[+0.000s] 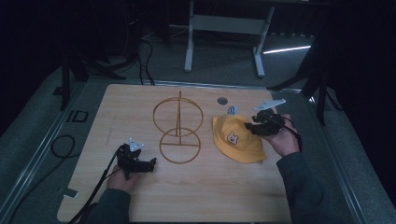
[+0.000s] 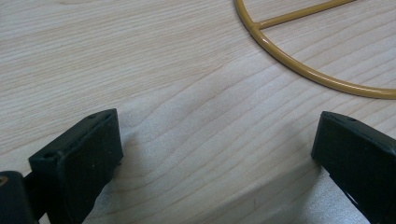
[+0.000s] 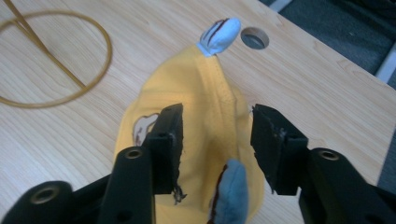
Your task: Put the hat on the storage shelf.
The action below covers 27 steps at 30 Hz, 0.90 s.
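Note:
A yellow bucket hat (image 1: 236,140) with a bear patch and blue ears lies at the right of the wooden table (image 1: 140,107). My right gripper (image 1: 250,127) reaches over its right side. In the right gripper view the hat (image 3: 205,79) is bunched into a ridge between the jaws of the right gripper (image 3: 217,116), whose pads press on the fabric. One blue ear (image 3: 219,36) sticks out at the far end and another sits close to the camera. My left gripper (image 1: 152,163) rests open on the bare table (image 2: 187,93), just left of the gold wire stand (image 1: 180,133).
The wire stand has a flat ring base (image 2: 299,65) and an upright ring on a rod (image 3: 46,45), and sits mid-table. A round hole (image 1: 222,100) lies in the tabletop behind the hat. Cables trail from both grippers. A white frame (image 1: 224,28) stands on the floor beyond the table.

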{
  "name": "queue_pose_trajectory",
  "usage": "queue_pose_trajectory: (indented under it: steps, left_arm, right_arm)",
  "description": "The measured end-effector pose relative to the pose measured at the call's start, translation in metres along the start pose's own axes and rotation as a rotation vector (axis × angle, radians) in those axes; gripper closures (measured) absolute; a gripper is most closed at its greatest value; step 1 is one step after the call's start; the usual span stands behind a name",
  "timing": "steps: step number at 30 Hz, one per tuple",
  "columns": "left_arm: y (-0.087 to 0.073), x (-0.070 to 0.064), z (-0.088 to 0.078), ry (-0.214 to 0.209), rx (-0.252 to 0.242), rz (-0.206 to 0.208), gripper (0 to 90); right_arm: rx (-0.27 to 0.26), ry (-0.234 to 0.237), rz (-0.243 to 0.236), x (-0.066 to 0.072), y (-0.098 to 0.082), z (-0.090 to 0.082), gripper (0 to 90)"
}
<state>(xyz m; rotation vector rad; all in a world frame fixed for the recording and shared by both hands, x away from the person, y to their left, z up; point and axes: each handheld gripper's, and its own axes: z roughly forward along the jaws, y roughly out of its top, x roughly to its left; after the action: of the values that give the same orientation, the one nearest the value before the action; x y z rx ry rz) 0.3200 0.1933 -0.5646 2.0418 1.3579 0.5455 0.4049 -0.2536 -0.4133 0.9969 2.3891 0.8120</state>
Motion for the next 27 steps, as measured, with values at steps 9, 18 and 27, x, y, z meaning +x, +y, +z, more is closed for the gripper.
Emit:
queue_pose_trajectory:
  steps: [9, 18, 27]
  left_arm:
    - [0.0, 0.0, 0.0, 0.0, 0.0, -0.002, 1.9]
    - [0.0, 0.0, 0.0, 0.0, 0.0, -0.001, 1.9]
    - [0.0, 0.0, 0.0, -0.001, 0.0, -0.001, 1.9]
  right_arm:
    - [0.075, 0.053, -0.025, -0.006, 0.013, 0.009, 60.1]
    - [0.136, 0.078, -0.038, -0.011, 0.022, 0.016, 58.4]
    - [0.257, 0.128, -0.037, -0.018, 0.031, 0.031, 56.6]
